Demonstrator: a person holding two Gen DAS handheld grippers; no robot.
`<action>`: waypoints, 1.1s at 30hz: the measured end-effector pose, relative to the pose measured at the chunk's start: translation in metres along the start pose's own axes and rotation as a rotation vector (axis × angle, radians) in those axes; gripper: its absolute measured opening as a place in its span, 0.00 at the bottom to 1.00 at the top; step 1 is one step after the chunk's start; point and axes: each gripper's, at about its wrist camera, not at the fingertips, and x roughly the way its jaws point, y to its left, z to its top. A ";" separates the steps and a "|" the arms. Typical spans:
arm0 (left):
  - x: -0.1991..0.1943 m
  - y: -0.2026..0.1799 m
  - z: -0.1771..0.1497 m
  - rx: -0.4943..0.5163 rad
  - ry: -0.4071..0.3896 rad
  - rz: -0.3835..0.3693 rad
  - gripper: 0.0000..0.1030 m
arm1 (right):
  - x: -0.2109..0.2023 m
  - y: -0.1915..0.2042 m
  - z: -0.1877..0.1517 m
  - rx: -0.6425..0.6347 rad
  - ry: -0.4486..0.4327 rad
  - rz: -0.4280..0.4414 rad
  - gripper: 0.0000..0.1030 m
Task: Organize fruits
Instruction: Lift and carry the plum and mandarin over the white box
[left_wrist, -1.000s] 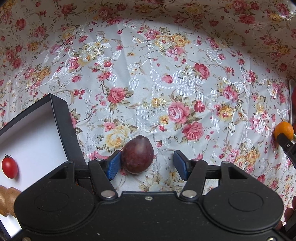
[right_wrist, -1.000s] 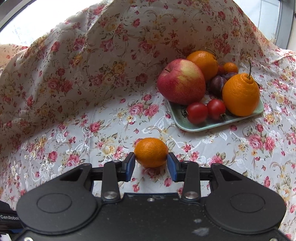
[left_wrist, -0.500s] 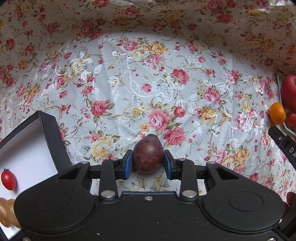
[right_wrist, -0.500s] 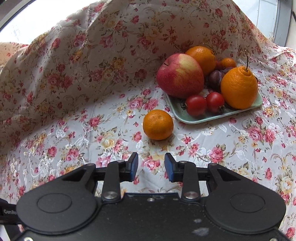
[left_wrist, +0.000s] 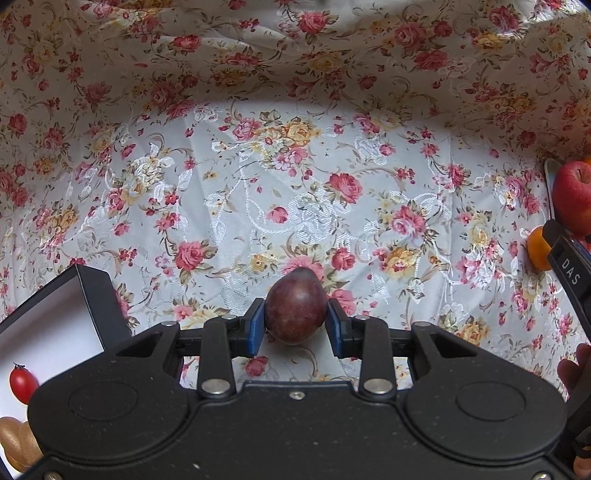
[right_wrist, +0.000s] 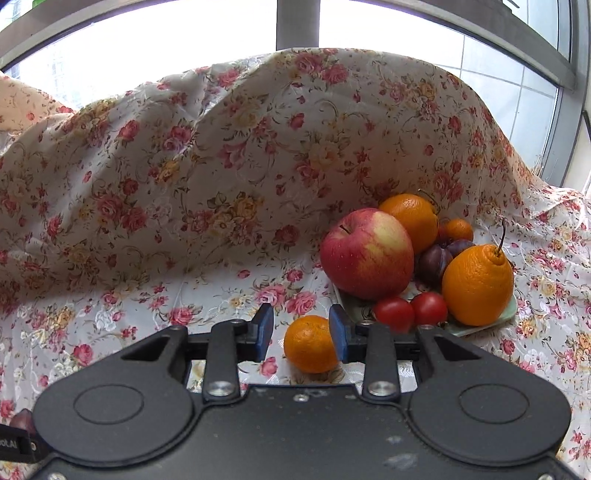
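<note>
My left gripper (left_wrist: 295, 321) is shut on a dark purple plum (left_wrist: 295, 311), held over the floral cloth. My right gripper (right_wrist: 301, 332) is open and empty. A small mandarin (right_wrist: 310, 343) lies on the cloth below and beyond its fingers, partly behind the right pad. It also shows at the right edge of the left wrist view (left_wrist: 537, 249). A green plate (right_wrist: 480, 325) to the right holds a red apple (right_wrist: 365, 253), oranges, plums and two cherry tomatoes (right_wrist: 410, 312).
A black-edged white tray (left_wrist: 48, 332) at the lower left holds a cherry tomato (left_wrist: 23, 384) and a golden-brown item (left_wrist: 16, 439). The floral cloth (right_wrist: 221, 177) rises in a draped hump behind the plate. A window is behind it.
My left gripper closed on the plum and lifted it. My right gripper let go of the mandarin, drew back and rose; the mandarin stays on the cloth.
</note>
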 end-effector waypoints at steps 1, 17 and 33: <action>0.001 -0.001 0.001 -0.003 0.000 -0.001 0.42 | 0.004 -0.001 0.000 0.002 0.014 -0.005 0.34; -0.006 0.008 0.008 -0.031 -0.003 -0.020 0.42 | 0.040 -0.003 -0.010 0.010 0.145 -0.046 0.44; -0.043 0.035 0.004 -0.138 -0.055 -0.074 0.42 | -0.004 -0.002 -0.004 0.118 0.224 0.086 0.43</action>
